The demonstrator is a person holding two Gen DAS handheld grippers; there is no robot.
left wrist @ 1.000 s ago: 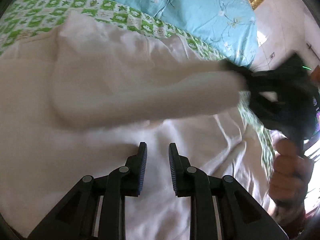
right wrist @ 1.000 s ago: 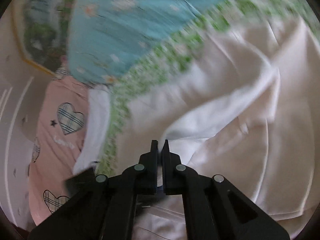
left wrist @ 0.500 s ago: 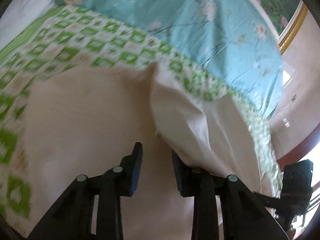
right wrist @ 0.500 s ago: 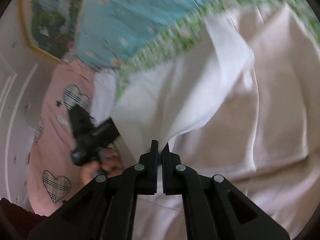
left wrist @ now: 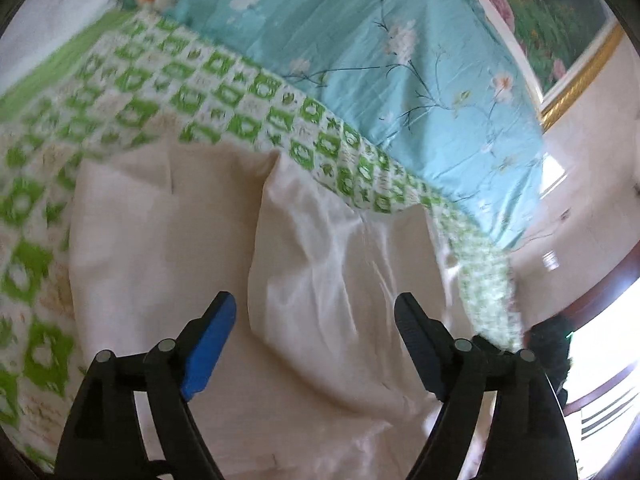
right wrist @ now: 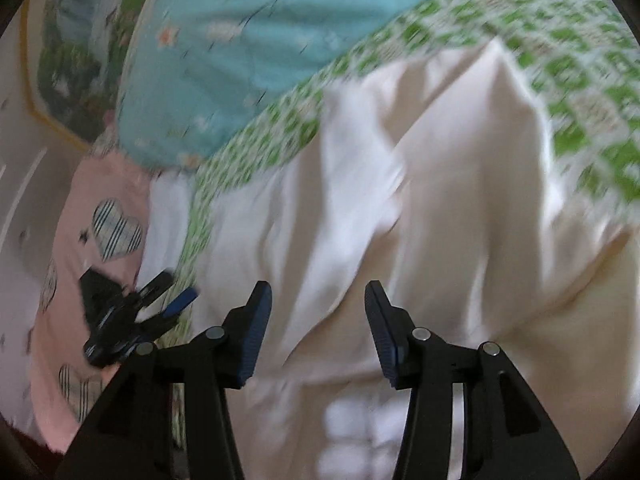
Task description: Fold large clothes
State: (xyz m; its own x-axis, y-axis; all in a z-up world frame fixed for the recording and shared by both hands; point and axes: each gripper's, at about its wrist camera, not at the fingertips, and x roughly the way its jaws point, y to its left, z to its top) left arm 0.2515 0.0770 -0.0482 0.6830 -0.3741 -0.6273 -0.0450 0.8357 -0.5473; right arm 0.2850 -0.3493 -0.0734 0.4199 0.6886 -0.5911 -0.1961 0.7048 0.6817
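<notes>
A cream garment (left wrist: 328, 264) is lying rumpled on a green-checked bedsheet (left wrist: 168, 80), near a blue floral quilt (left wrist: 360, 40), as the left gripper (left wrist: 316, 312) and right gripper (right wrist: 318, 300) are hovering over it, jaws spread wide, gripping nothing.
</notes>
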